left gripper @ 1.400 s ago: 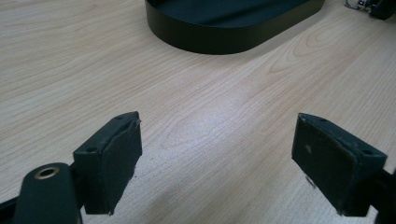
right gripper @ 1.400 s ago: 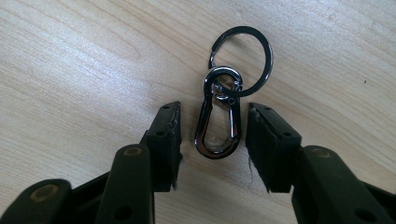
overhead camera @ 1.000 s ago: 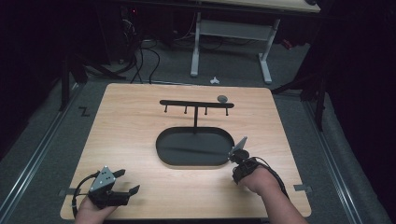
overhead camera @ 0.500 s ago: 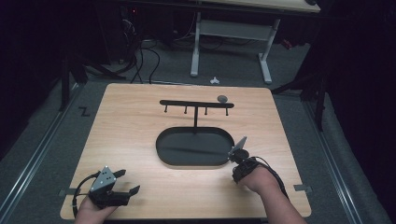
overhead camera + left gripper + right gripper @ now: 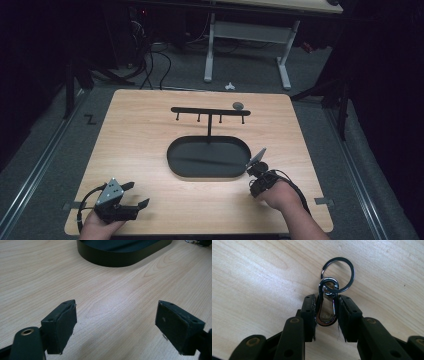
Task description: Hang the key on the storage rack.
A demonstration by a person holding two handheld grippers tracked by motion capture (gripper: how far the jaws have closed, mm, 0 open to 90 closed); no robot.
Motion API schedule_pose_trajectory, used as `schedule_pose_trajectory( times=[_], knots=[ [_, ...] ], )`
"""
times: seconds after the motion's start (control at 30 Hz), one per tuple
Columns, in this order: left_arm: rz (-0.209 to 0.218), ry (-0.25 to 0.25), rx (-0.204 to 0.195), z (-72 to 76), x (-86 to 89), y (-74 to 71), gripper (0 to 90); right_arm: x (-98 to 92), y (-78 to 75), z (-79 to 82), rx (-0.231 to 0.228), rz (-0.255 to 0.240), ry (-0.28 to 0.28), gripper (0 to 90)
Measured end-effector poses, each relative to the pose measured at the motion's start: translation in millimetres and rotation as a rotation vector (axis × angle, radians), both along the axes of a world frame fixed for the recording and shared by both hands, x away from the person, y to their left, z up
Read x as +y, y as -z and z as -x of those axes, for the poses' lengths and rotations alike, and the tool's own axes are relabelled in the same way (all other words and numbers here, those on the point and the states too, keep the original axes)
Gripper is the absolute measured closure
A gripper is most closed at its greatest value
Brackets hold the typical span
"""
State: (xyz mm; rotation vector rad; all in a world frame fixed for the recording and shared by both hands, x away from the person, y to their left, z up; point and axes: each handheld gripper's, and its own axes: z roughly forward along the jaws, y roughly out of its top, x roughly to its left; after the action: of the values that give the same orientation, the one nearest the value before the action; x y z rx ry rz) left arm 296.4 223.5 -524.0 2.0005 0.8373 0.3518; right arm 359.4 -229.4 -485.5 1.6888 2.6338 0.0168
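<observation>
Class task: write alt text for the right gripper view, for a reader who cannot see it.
The right gripper has its two black jaws closed on a shiny metal clip, seen from just behind the jaws. A dark split key ring hangs from the clip's far end, above a light wooden table.

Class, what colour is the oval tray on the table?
Black; the oval tray shows best in the high view.

Silvery carabiner (image 5: 326,306), seemingly dark ring (image 5: 342,271)
</observation>
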Motion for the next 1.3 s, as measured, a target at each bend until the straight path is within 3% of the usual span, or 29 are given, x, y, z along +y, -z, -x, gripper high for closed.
schedule_pose_trajectory(
  times=[0.13,0.17,0.2,0.33,0.73,1.13,1.3],
  knots=[
    [-0.002,0.004,0.001,0.1,-1.1,0.2,18.1,-1.5,-9.3,0.9,-0.016,0.012,-0.010,68.3],
    [-0.002,0.005,0.002,0.3,-1.4,0.1,18.2,-0.5,-12.0,1.8,-0.013,0.013,0.008,68.2],
    [-0.003,0.006,0.002,0.4,-1.6,0.1,18.2,-1.8,-13.9,0.9,-0.024,0.016,-0.022,68.2],
    [-0.004,0.006,-0.001,0.6,-1.3,-0.5,18.3,-0.8,-22.7,1.9,-0.037,0.009,-0.020,68.2],
    [0.007,-0.003,-0.007,1.2,-0.5,-1.1,18.1,1.7,-36.2,3.1,-0.053,0.008,-0.035,68.4],
    [0.006,-0.006,-0.005,1.2,0.4,-0.9,18.1,0.4,-65.4,0.3,-0.120,-0.011,-0.006,68.4],
    [0.010,-0.008,-0.008,1.4,0.5,-1.2,18.0,-0.6,-77.2,-1.7,-0.148,-0.005,-0.024,68.4]
  ],
)
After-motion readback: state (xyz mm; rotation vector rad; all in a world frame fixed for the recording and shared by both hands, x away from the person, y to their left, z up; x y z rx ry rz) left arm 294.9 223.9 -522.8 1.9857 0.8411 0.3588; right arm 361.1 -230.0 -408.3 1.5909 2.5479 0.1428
